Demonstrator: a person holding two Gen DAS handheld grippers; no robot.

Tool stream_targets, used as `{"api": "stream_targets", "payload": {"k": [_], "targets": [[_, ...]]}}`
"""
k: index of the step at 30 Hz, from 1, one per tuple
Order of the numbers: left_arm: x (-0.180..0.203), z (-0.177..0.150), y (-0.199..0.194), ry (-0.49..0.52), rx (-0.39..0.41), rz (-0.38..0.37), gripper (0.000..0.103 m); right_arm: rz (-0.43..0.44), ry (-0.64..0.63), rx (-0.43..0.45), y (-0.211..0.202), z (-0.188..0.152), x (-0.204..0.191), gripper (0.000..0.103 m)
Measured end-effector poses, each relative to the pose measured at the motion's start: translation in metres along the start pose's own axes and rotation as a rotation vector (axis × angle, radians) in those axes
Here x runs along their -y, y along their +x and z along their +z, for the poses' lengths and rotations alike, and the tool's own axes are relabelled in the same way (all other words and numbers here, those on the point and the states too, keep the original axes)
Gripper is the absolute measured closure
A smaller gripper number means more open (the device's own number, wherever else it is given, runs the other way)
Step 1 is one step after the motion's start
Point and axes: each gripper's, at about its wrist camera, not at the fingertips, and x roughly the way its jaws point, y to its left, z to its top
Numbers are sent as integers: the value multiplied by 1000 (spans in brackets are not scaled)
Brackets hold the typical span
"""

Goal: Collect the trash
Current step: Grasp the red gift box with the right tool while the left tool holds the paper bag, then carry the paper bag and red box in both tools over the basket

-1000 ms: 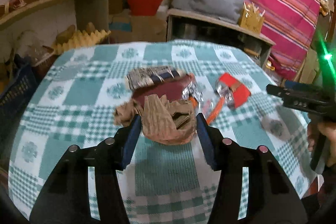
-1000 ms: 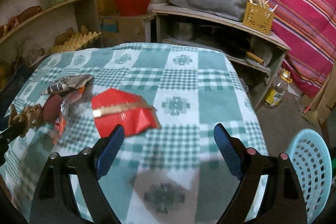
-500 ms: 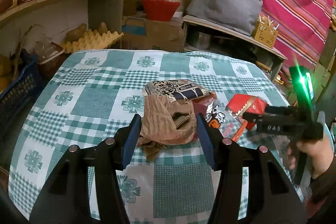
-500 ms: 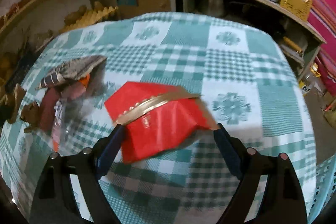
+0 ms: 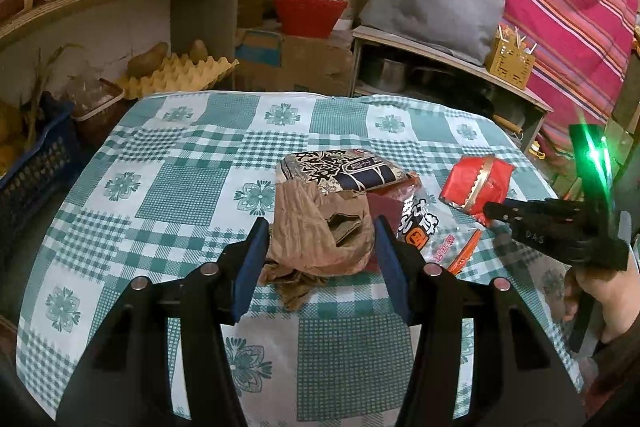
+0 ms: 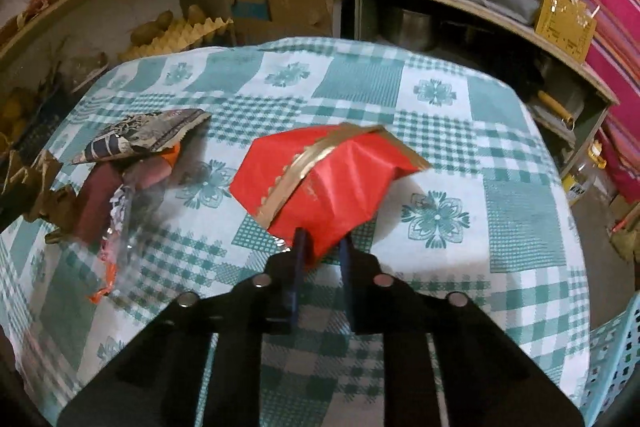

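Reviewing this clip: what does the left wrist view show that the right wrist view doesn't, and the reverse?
Only the left wrist view shows the left gripper open around the crumpled brown paper bag, and the right hand holding its tool.

Only the right wrist view shows the right gripper shut on the red wrapper, and the light blue basket beside the table.

Both show the checked tablecloth, the patterned snack packet and the red wrapper.
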Motion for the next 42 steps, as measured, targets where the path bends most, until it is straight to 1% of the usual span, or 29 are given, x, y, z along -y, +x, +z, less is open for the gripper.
{"api": "stream_targets", "payload": {"k": [6,12,17,22,26,31,36,42], "targets": [[3,-2,-1,19,4,9,51,-31,-23,56,-28,-1,2,97],[12,-4,-10,39,25,0,51,-36,-4,82,-57,-10,17,98],[20,-9,-24,36,44,-11,51,-27,23,105,-86,-22,33,98],[36,-16,-37,28,30,-9,51,-18,47,133,-120,-39,55,98],[59,-18,-53,50,42,-12,51,-18,82,150,-145,-56,77,98],[95,-15,-69,85,67,-32,51,-50,107,160,-172,-78,110,98],[132,-13,-73,117,73,-67,51,-85,156,184,-201,-101,153,98],[184,-13,-72,155,81,-112,51,-126,209,193,-224,-127,201,98]]}}
